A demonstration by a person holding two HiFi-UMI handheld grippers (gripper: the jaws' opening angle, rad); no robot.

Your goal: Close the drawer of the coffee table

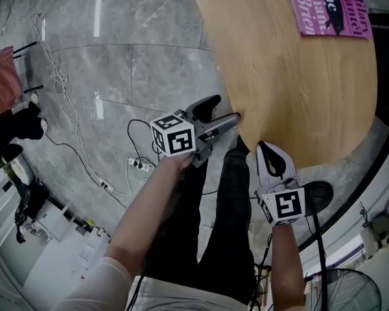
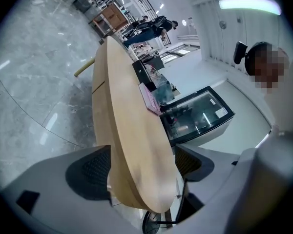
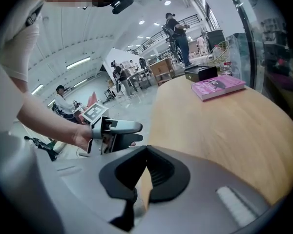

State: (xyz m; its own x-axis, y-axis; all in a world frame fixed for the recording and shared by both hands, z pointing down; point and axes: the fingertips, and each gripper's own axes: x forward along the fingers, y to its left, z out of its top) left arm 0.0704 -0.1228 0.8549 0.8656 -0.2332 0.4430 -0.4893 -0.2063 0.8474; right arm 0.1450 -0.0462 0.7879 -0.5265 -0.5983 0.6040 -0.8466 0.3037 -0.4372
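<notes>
Grippers both sitting at the near rim of the coffee table (image 1: 292, 76), person standing over it and looking down. Pink book (image 1: 327, 8) lying on the far right of the top, well apart from both tools.

Left gripper (image 1: 222, 112): jaws standing wide and straddling the near left rim. The wooden edge is running between the pads (image 2: 88, 172). It looks loose rather than clamped, with daylight showing on the right-hand side.

Right gripper (image 1: 267, 153): jaws drawn together at the tips, nothing held. Only a sliver of wood is showing through the slit behind them. It is pointing at the rim just right of the other tool.

Drawer: not showing as a thing pulled out in any view. Nothing is jutting past the top from above. A seam (image 2: 94, 84) is running along the side band further along the table. That may be a drawer front, and if so it is sitting about flush. I cannot tell for sure.

Step in hand, as I'm reading it: either the push is about finished or the tools are getting lined up on the front under the rim.

Next move, if the drawer is out at all: getting a jaw face flat against the front, below the top's overhang. Then pressing straight in toward the far side, keeping it square so the drawer is not binding.
</notes>
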